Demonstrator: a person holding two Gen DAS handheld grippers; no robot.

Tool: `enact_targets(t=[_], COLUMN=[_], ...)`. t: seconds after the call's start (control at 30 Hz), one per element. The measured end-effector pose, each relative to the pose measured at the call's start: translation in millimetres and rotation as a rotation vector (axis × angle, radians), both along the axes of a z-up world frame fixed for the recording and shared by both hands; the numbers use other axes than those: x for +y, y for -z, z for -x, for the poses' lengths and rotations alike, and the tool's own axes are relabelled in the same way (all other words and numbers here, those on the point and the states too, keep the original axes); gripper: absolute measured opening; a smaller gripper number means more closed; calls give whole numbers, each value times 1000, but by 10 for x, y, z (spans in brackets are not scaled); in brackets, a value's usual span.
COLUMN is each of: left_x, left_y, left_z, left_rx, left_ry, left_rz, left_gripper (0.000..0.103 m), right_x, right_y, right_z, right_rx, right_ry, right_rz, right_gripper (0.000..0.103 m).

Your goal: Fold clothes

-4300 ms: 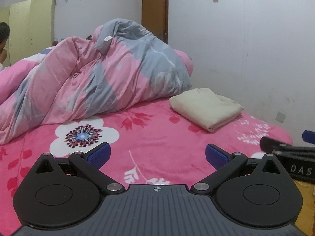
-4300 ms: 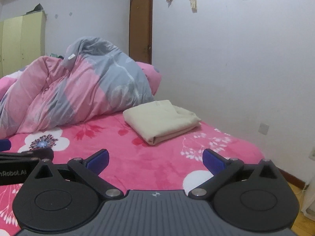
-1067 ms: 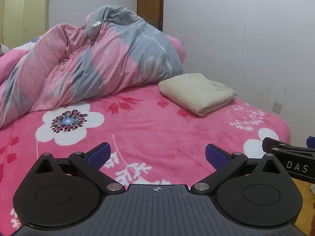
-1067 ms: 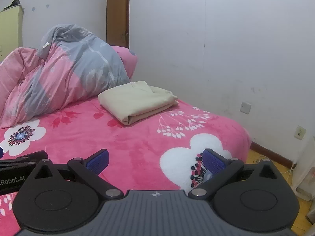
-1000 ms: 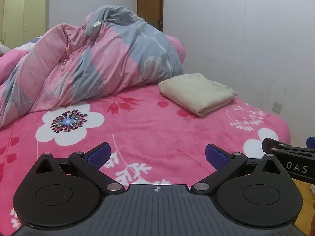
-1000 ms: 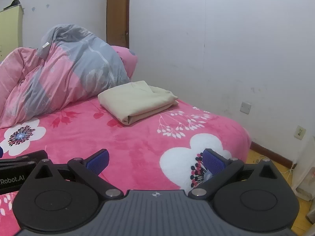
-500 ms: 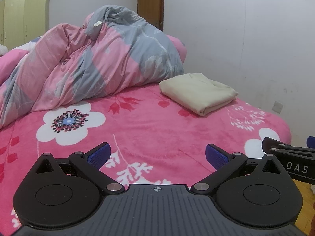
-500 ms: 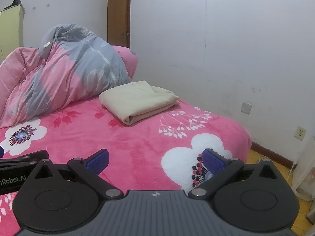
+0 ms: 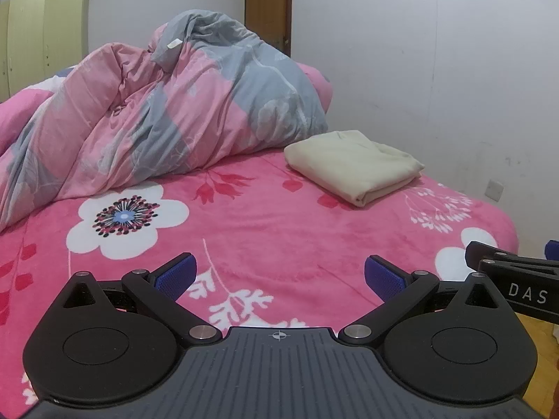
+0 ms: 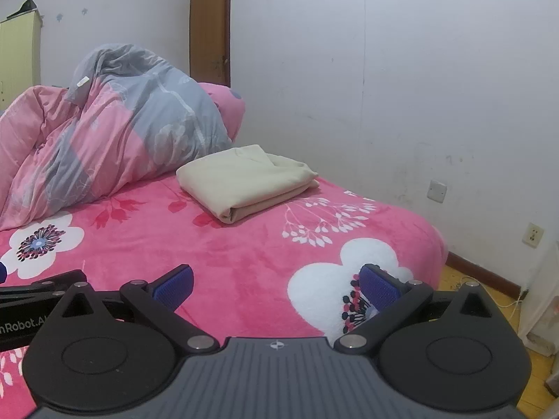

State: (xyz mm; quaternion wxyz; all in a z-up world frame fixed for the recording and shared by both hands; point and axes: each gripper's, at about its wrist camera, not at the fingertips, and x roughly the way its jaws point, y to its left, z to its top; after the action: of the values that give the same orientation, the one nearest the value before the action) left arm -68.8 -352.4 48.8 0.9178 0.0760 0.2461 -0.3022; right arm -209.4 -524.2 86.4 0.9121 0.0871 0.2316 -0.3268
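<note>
- The cream folded garment (image 9: 353,166) lies on the far right part of the bed, next to the wall (image 9: 454,70). It looks neat and flat, with its layers stacked.
- It sits on the pink flowered blanket (image 9: 262,230). The big pink and grey duvet (image 9: 167,115) is piled up just to its left and a bit farther back.
- The left gripper (image 9: 277,276) hangs over the near edge of the bed. Its two blue pads are spread wide and hold nothing.
- The right gripper (image 10: 276,281) is beside it, also near the edge. It is wide open and empty too.
- Both are well apart from the garment.
- I think the folding of this piece is done, or nearly done.
- I see no other loose clothes to fold here. The next move may be to bring a new piece, or to reach far across to tidy this one.
</note>
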Motion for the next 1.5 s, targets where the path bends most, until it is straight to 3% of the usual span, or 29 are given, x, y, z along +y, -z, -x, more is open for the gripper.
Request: enact_targets(t=[1.5], left_x=[-20], left_y=[8], left_z=[-24], left_rx=[11], left_ry=[-5], left_rz=[-5], left_gripper=[103], right_x=[5], right_y=[8], right_z=[-3], right_rx=[2], right_ry=[4], right_rz=[-5], right_gripper=[103])
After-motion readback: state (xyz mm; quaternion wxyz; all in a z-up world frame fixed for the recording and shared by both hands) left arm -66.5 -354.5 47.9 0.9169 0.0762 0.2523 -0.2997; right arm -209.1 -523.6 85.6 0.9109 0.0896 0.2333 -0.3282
